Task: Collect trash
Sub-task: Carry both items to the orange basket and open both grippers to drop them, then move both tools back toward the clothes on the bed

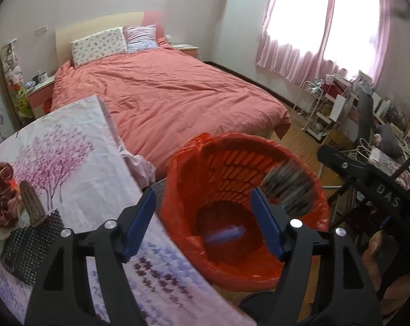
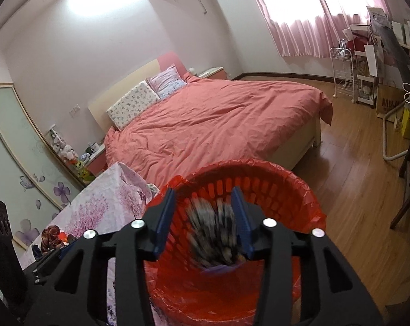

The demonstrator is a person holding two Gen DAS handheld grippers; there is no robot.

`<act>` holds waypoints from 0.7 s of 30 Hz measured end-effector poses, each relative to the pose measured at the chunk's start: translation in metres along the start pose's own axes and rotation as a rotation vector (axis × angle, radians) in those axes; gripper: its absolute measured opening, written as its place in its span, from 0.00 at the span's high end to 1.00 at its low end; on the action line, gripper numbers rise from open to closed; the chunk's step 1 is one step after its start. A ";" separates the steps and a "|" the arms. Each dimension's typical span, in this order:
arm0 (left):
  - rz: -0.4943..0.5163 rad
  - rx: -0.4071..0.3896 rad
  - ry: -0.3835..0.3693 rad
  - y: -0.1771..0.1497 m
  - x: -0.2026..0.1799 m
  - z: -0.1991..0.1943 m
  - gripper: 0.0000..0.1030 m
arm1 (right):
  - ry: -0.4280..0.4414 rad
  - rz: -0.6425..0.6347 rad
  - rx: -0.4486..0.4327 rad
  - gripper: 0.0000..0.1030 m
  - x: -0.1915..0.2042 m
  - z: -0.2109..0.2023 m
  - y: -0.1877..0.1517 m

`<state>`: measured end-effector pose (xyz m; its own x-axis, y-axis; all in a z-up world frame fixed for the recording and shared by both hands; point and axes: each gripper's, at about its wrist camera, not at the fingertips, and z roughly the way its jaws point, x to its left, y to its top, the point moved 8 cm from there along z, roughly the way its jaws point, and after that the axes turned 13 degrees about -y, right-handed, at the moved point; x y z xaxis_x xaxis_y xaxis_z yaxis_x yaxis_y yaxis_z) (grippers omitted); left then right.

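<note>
A red slatted bin [image 1: 232, 168] with a red plastic liner stands on the floor beside the table, right under both grippers. My left gripper [image 1: 202, 212] is open over its mouth, with nothing between the blue pads. A blurred pale blue-white scrap [image 1: 226, 233] lies at the bin's bottom. My right gripper [image 2: 205, 217] is open above the bin [image 2: 272, 190]. A dark striped piece of trash [image 2: 213, 236], smeared by motion, is between and below its fingers and not pressed by the pads. The same trash [image 1: 289, 187] shows inside the bin's right wall in the left wrist view.
A table with a floral cloth [image 1: 69, 163] borders the bin on the left and carries a dark dotted pouch [image 1: 28, 250] and a red-brown fabric bundle [image 1: 1, 193]. Beyond lies a bed with a pink cover [image 1: 172, 95]. Wooden floor [image 2: 354, 168] and cluttered shelves [image 2: 368, 68] lie to the right.
</note>
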<state>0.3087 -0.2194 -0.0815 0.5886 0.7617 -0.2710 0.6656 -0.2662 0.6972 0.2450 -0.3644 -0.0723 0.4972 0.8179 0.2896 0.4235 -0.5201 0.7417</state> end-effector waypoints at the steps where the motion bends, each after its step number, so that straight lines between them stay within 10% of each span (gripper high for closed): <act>1: -0.004 0.000 0.007 0.000 0.003 -0.002 0.31 | -0.003 -0.001 0.001 0.53 0.000 0.000 0.000; 21: -0.051 -0.081 0.264 -0.039 0.102 -0.102 0.18 | 0.025 -0.201 -0.026 0.53 0.078 -0.035 -0.014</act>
<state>0.2958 -0.0708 -0.0683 0.4087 0.9030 -0.1322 0.6458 -0.1838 0.7410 0.2517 -0.2845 -0.0391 0.3854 0.9107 0.1485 0.4924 -0.3390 0.8016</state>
